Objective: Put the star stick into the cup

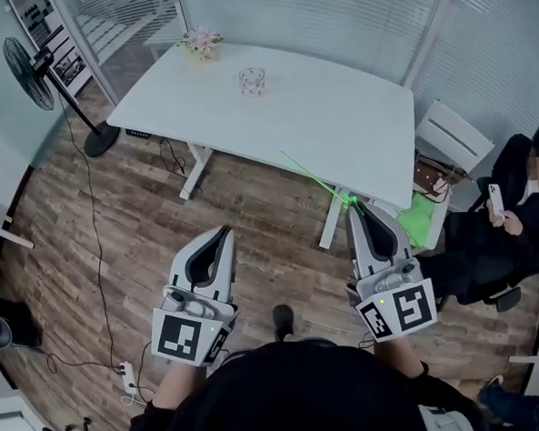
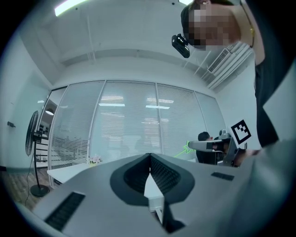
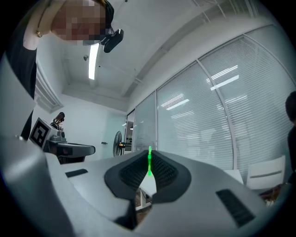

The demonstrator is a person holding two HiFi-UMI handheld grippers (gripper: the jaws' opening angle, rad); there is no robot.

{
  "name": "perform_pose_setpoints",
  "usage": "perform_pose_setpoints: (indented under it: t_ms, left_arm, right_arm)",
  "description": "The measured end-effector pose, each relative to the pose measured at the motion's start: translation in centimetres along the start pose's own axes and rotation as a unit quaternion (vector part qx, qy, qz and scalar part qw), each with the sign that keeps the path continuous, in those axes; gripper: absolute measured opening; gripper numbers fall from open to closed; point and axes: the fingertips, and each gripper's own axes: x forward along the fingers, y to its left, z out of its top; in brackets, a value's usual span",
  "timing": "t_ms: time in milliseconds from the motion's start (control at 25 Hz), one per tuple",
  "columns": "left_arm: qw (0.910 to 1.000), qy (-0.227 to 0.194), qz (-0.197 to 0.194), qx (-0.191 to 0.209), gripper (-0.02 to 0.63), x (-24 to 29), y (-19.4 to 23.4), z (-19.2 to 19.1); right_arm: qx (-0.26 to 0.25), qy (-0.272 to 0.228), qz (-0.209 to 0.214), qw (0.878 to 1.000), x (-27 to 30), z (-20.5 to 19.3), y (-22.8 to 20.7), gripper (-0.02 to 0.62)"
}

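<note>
The star stick [image 1: 314,175], thin and bright green, is slanting from the middle of the frame down to the right gripper [image 1: 353,205], which is pinching one end, seemingly the star end. The cup [image 1: 252,81], clear glass, is standing upright on the white table [image 1: 354,114] at upper middle, well apart from the stick.

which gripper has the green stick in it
The right gripper: its jaws pinch the green star stick, which juts out toward the table. The left gripper is shut on nothing.
</note>
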Motion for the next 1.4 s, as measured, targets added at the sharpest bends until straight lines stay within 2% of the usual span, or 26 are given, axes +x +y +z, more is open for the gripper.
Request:
perform_pose_setpoints:
  t_ms: [320,840,1400]
  left_arm:
    - [0.9999,0.004,0.015,-0.001,0.014,2.1,1.3,-0.3]
    - [1.0,-0.002,0.0,0.003,0.014,3.5,2.9,-0.3]
    - [0.9995,0.0,0.03,0.003,0.014,4.1,3.8,-0.7]
  right_arm:
    - [-0.015,0.004,0.012,1.0,2.7,-0.1,-0.8,0.021]
    - [-0.027,0.005,0.011,1.0,4.7,-0.3,-0.4,0.021]
    - [-0.024,-0.002,0.027,0.999,6.2,-0.2,-1.6,0.021]
